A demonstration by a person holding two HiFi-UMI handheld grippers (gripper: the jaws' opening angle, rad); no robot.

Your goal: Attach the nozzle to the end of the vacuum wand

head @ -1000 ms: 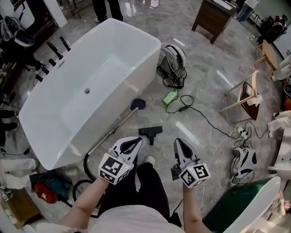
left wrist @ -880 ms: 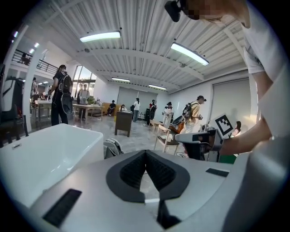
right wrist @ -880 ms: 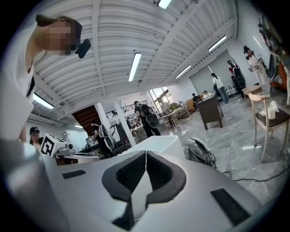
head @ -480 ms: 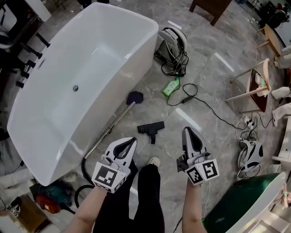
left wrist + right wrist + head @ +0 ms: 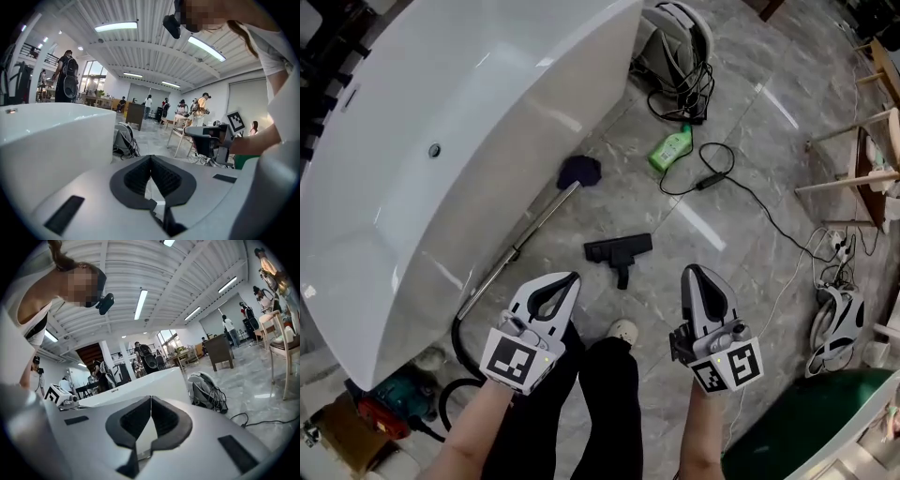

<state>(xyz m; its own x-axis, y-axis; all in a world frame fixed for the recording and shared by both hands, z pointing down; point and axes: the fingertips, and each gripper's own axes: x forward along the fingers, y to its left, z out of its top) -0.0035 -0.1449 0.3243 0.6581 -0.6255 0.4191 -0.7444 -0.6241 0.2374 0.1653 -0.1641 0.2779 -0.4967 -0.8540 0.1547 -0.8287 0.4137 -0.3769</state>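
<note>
step in hand: the reach, nothing picked up yet. left tongs (image 5: 570, 277) & right tongs (image 5: 692, 270) are both pressed together w/ nothing between them, hanging over the floor (image 5: 741, 234) above the person's legs (image 5: 609, 394).

nozzle (image 5: 617, 249) lies on the floor just ahead of the tongs, between them, touching neither. vacuum wand (image 5: 520, 246) lies beside the bathtub (image 5: 487, 94). its far end sits at a dark blue lump (image 5: 579, 171) (brush or cloth, can't tell), near the nozzle but apart from it.

next move, imo: open one pair of tongs and go down onto the nozzle's neck, take the wand's end w/ the other pair, then line up socket & tube. check first which wand end is free.

containers: bathtub shows only its drain (image 5: 434, 150) inside. green bottle (image 5: 672, 148) lies on its side beyond the nozzle, contents not visible.
</note>
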